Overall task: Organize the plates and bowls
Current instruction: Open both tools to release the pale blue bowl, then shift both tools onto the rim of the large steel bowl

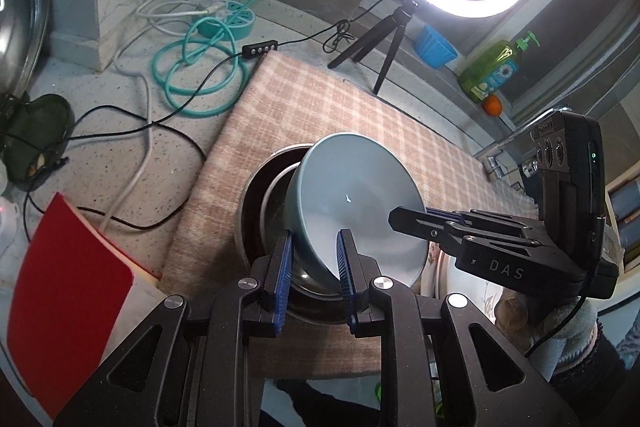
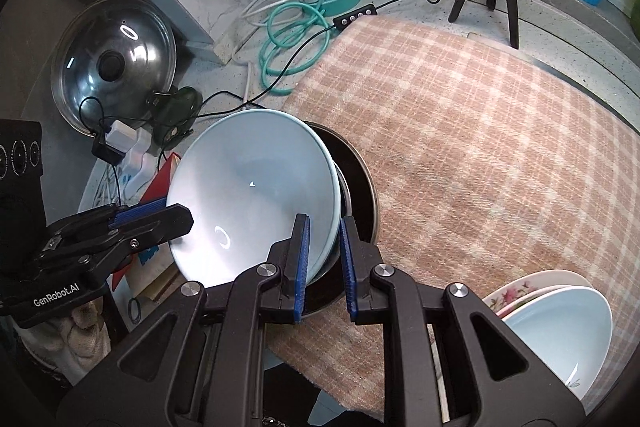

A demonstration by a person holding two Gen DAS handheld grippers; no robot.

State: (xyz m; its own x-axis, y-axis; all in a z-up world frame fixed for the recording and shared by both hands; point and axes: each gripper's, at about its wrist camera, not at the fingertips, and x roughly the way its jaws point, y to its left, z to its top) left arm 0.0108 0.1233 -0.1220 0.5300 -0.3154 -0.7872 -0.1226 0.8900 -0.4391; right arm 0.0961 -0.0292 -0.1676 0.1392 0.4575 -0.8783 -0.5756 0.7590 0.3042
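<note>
Left wrist view: the blue bowl (image 1: 360, 203) is clamped at its near rim by the left gripper (image 1: 314, 259), tilted over the steel pan (image 1: 256, 211) on the checked cloth (image 1: 352, 107). The far cloth is open.

Right wrist view: the opposite rim is clamped by the right gripper (image 2: 324, 251). Only here, stacked bowls (image 2: 560, 323) are seen at the cloth's near right edge.

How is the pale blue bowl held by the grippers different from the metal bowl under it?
The blue bowl is matte ceramic and pale inside; the metal bowl is shiny steel and dark inside. The blue bowl is tilted, its rim pinched by the left gripper and right gripper; the metal bowl sits flat on the checked cloth, ungripped. Both are round and look empty.
</note>
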